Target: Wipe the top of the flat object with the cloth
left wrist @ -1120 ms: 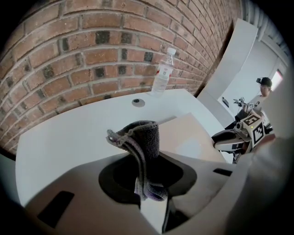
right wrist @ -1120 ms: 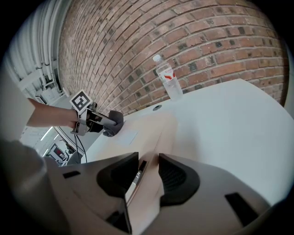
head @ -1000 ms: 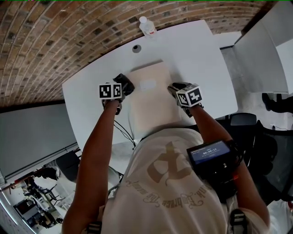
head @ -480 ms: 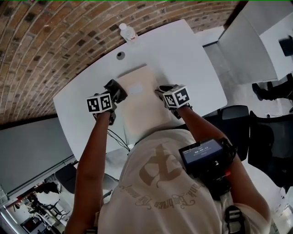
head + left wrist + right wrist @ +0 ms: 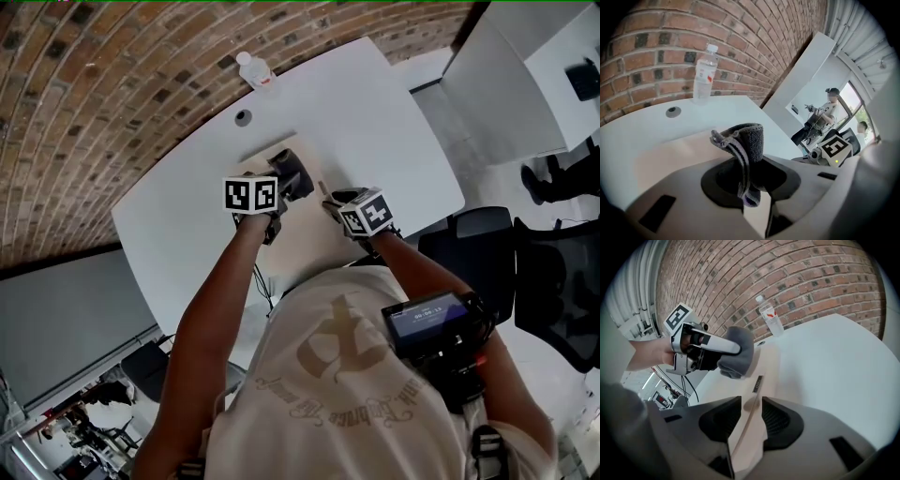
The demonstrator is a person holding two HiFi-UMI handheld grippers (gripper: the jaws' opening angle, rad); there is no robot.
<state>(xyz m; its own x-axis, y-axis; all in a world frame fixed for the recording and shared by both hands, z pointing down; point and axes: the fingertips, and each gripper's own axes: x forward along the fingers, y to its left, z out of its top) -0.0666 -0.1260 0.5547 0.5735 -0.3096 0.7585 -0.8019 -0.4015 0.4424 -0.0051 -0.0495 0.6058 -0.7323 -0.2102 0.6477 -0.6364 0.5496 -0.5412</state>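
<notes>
Now, cloth [image 5: 750, 138] poised over board [image 5: 307, 232]

The grey cloth is gripped in the left gripper's [image 5: 289, 178] jaws over the board's far end, mid-tabletop [image 5: 394, 131]; the board's right edge is clamped in the right gripper's [image 5: 749, 413] jaws. Overlapping strokes should be drawn with even pressure

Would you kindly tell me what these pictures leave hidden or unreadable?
Near end of board: head view, behind the person's shirt.
Label on its edge: right gripper view, too small to read.
Underside of cloth: left gripper view, hidden by the jaws, so contact with board unclear.
</notes>
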